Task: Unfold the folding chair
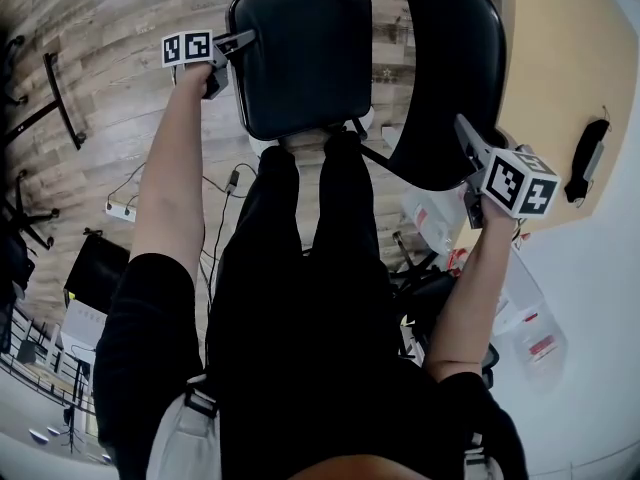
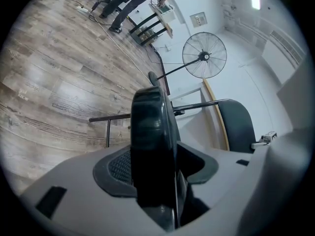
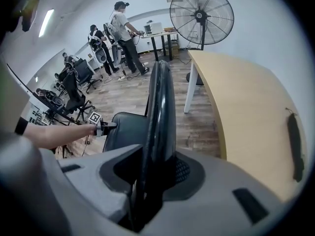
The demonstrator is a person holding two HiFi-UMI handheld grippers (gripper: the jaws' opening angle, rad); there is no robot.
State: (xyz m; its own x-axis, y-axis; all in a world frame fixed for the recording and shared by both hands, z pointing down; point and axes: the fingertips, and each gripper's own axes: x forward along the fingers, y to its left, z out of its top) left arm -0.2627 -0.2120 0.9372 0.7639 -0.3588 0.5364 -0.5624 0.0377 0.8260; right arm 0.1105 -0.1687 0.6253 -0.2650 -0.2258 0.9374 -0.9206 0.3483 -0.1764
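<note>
The folding chair stands on the wooden floor (image 1: 110, 38) directly in front of the person's dark-trousered legs (image 1: 310, 258), with a tan surface (image 1: 560, 58) just beside it on the right. Its black padded seat (image 1: 300, 58) lies swung out from the curved black backrest (image 1: 450, 68), its top face turned up toward the head view. The left gripper (image 1: 236, 42), marker cube (image 1: 187, 48) at its back, is at the seat's left edge. In the left gripper view that edge runs upright between the fingers (image 2: 119, 166); they straddle it loosely, with a thin dark gap on one side, so the hold looks released. The right gripper (image 1: 466, 134) points steeply down at the backrest's rim, beside the surface. In the right gripper view its fingers (image 3: 183, 171) are clenched on that thin rim. A slim black object (image 1: 586, 158) lies on the surface, well apart from the chair. A power strip (image 1: 120, 210) with cables lies on the floor to the left. A standing fan (image 3: 202, 14) and several people (image 3: 123, 33) are at the far end of the room.
</note>
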